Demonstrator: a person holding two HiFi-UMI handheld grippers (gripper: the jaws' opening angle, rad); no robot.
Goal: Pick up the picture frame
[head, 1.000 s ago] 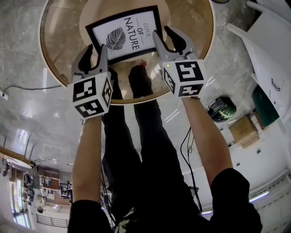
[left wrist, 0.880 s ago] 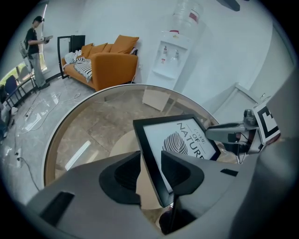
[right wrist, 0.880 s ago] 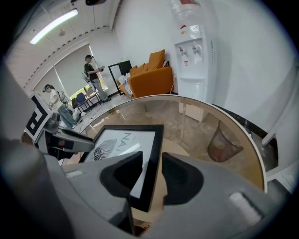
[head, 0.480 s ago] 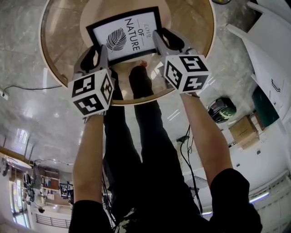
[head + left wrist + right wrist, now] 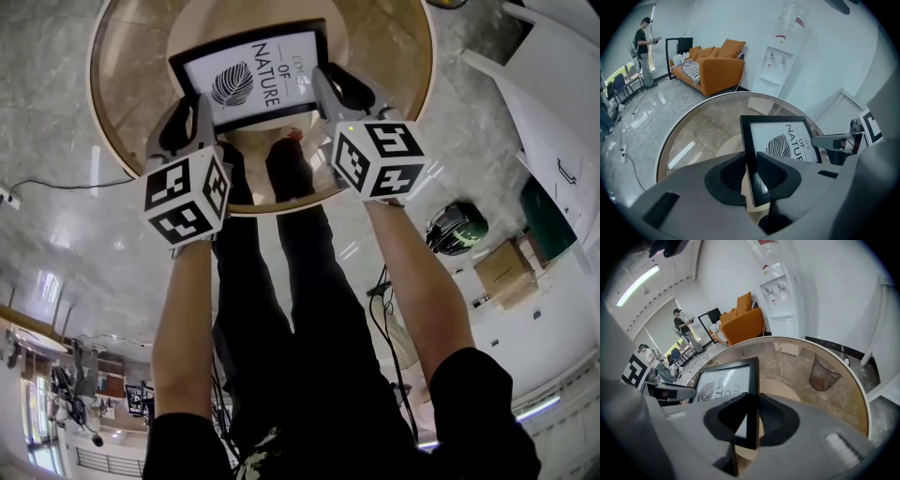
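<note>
Now that both claws have just been closing, each has come in from wide apart onto a side rail of the picture frame [image 5: 251, 73]. The left claw [image 5: 187, 117] pinches the frame's left edge near its lower corner, and the right claw [image 5: 342, 86] pinches the right edge. Each gripper view shows the black moulding sandwiched between the pads with no gap to speak of. A second ago the jaws stood splayed on either side of those edges. The frame sits over the round glass table [image 5: 117, 103], print facing up, shifted a little toward the far left of its earlier place; whether it has cleared the glass I cannot tell. By my judgement the grasp is made and only the lift remains, with both hands rising together so the frame keeps level.
</note>
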